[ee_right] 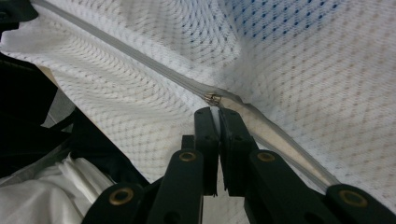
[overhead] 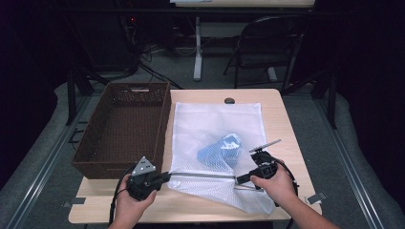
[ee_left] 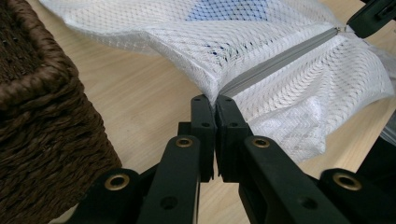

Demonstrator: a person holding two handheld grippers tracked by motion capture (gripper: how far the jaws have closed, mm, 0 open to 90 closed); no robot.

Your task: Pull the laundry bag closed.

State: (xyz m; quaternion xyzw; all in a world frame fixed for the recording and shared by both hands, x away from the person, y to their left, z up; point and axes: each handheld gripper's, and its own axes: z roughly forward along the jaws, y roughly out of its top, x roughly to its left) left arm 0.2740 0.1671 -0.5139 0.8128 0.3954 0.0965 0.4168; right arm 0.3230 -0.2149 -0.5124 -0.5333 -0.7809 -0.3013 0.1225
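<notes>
A white mesh laundry bag [overhead: 215,119] lies flat on the table with a blue garment [overhead: 220,149] inside it. Its grey zipper [overhead: 200,175] runs along the near edge, stretched taut between the two grippers. My left gripper [overhead: 167,176] is shut on the bag's corner at the zipper's left end; in the left gripper view the jaws [ee_left: 215,99] pinch the mesh where the zipper [ee_left: 275,60] starts. My right gripper [overhead: 239,179] is shut at the zipper pull [ee_right: 214,98], whose metal slider sits just past the jaw tips [ee_right: 217,111]. Beyond the slider, the zipper [ee_right: 140,58] looks closed.
A brown wicker basket [overhead: 124,129] stands on the table's left half, close beside the left gripper [ee_left: 37,116]. Bare wooden table [overhead: 282,124] shows right of the bag. A chair and a desk leg stand on the floor beyond the far edge.
</notes>
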